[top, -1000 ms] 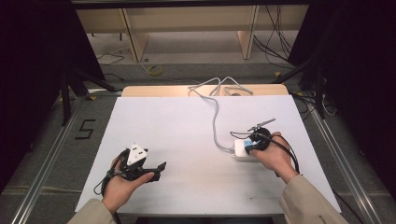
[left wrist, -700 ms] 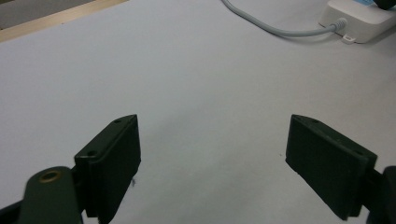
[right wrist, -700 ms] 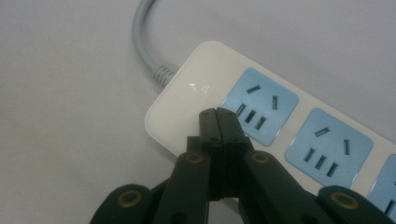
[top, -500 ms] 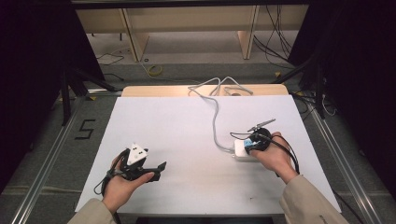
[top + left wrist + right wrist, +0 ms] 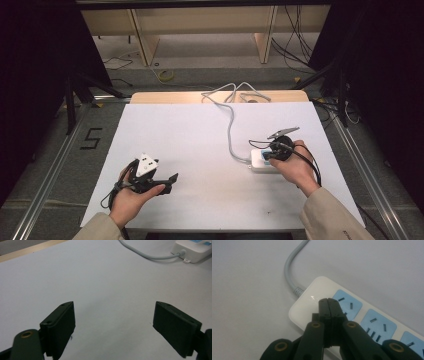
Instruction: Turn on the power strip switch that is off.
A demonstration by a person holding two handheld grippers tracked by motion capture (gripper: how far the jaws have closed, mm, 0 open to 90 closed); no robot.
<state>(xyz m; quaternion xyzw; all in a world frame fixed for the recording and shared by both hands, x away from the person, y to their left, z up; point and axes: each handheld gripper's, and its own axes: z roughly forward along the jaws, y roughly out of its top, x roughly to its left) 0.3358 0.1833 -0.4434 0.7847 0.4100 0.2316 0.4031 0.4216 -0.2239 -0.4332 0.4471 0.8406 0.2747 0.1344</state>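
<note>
A white power strip (image 5: 259,161) with blue sockets (image 5: 349,304) lies at the right of the white table, its grey cable (image 5: 231,129) running to the far edge. My right gripper (image 5: 271,151) sits over the strip's cable end. Its jaws are shut together with nothing between them, and the tips (image 5: 328,301) point at the white end beside the first socket; I cannot tell if they touch it. My left gripper (image 5: 167,182) is held low at the table's front left. In the left gripper view it (image 5: 113,304) is open over bare table, with the strip (image 5: 192,248) and cable (image 5: 147,256) far ahead.
The white table top (image 5: 200,130) has a wooden strip (image 5: 165,96) along its far edge. Wooden shelving legs (image 5: 140,40) and loose cables (image 5: 165,75) are on the floor beyond. A black stand (image 5: 82,85) is at the left.
</note>
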